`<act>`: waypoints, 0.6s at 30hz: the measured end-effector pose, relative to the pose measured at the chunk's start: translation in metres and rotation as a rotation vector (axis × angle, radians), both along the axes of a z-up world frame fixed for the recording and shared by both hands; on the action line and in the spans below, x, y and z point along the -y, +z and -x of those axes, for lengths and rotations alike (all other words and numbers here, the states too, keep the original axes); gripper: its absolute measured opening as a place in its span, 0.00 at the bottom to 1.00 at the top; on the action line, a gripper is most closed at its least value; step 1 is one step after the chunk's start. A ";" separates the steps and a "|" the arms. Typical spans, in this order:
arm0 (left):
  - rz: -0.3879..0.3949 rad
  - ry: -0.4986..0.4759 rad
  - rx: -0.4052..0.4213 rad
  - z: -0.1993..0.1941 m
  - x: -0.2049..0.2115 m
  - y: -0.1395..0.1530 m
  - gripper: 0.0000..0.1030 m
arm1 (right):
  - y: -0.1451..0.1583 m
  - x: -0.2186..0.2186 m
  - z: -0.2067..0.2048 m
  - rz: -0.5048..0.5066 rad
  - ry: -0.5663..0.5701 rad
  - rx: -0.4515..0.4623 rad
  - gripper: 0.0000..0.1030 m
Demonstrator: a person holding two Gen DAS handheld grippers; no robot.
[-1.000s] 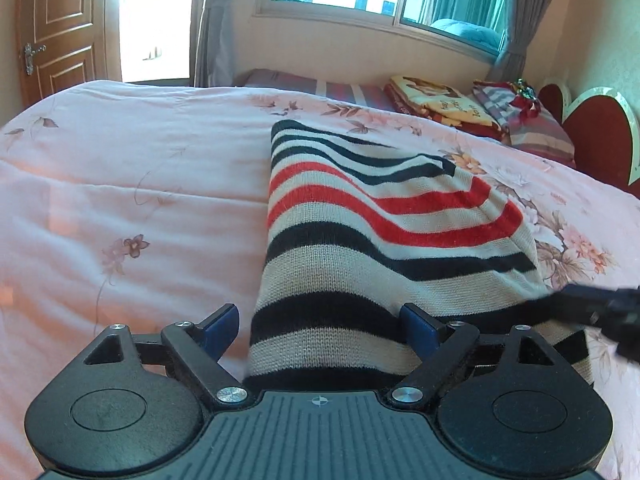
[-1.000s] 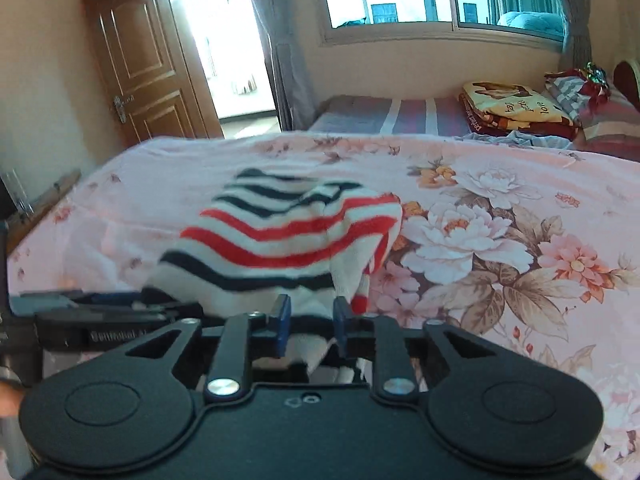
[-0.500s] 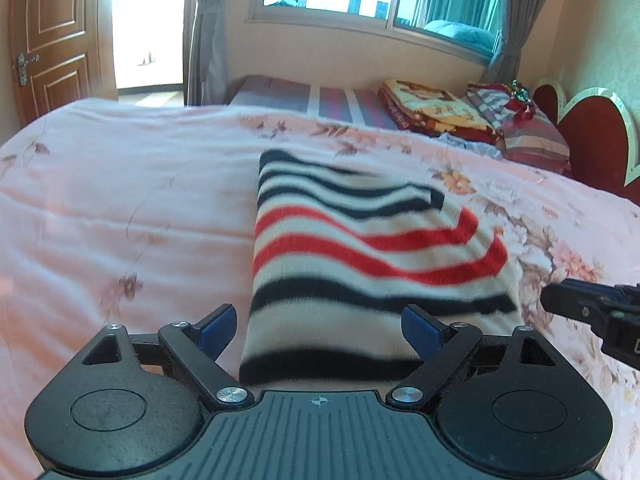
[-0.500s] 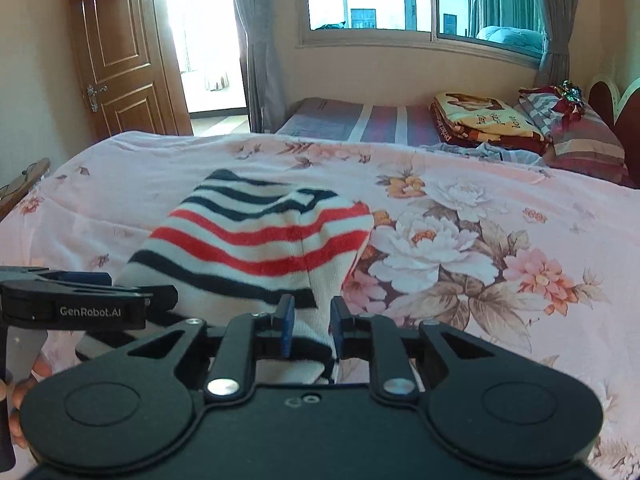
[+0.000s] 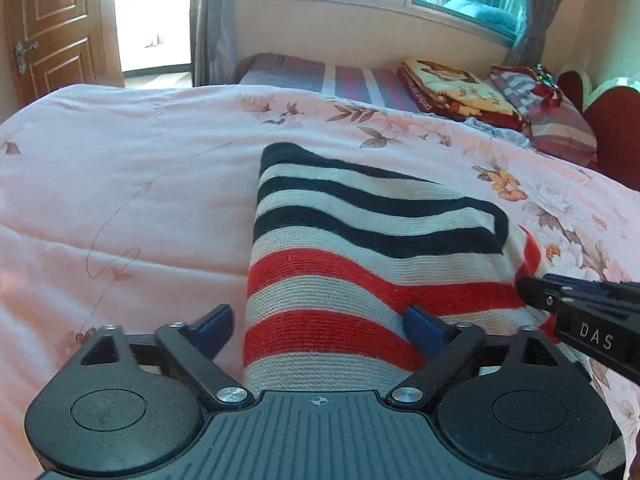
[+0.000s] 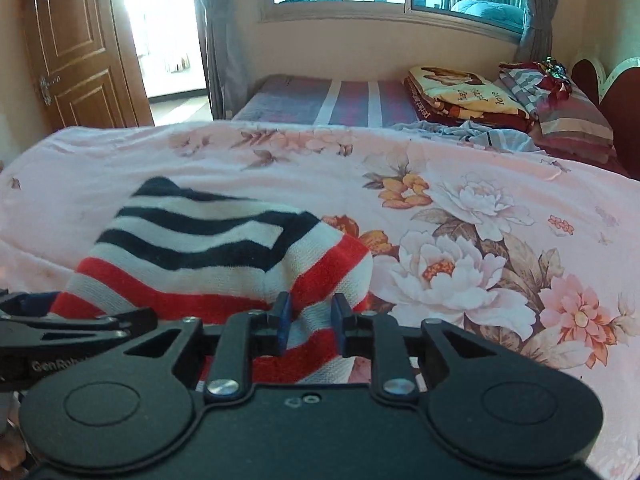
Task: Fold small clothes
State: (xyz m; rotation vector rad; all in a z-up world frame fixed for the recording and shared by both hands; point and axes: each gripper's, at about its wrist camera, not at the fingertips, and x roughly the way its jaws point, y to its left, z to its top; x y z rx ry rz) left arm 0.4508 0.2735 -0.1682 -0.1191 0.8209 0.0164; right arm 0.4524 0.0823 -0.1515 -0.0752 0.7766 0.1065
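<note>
A knit sweater [image 5: 360, 240] striped in black, cream and red lies folded lengthwise on the pink bed cover. My left gripper [image 5: 318, 320] straddles its near left part. Its jaws are opening, with the knit between them and the pads clear of it. My right gripper [image 6: 310, 312] is shut on a bunched fold of the sweater [image 6: 200, 248] at its near right edge. In the left wrist view the right gripper [image 5: 580, 312] comes in from the right edge. The left gripper [image 6: 80, 328] shows at the left edge of the right wrist view.
The pink floral bed cover [image 5: 120, 200] spreads wide to the left and far side. Behind it is a second bed [image 6: 340, 100] with folded blankets [image 6: 460, 92] and pillows [image 6: 572, 120]. A red headboard [image 5: 612, 128] is at the right, a wooden door [image 6: 80, 52] at the left.
Both grippers have moved forward along the sweater: red stripes now lie at the left gripper where dark ones were. The left jaws stand slightly wider. The right gripper keeps its hold.
</note>
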 end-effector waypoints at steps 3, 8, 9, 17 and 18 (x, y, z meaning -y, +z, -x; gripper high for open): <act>-0.007 -0.001 0.004 -0.002 0.002 -0.004 0.99 | -0.001 -0.003 -0.002 0.018 0.010 0.004 0.21; -0.010 -0.001 -0.003 -0.002 0.001 -0.003 1.00 | 0.018 0.003 0.008 -0.046 0.015 0.013 0.22; -0.015 -0.004 -0.002 -0.001 0.001 -0.001 1.00 | 0.025 0.004 0.016 -0.070 0.020 0.028 0.24; -0.009 -0.037 0.009 0.030 0.000 0.008 1.00 | 0.044 -0.004 0.094 -0.051 0.106 0.104 0.23; 0.005 -0.035 0.007 0.036 0.000 0.008 1.00 | 0.039 -0.004 0.099 -0.040 0.104 0.095 0.23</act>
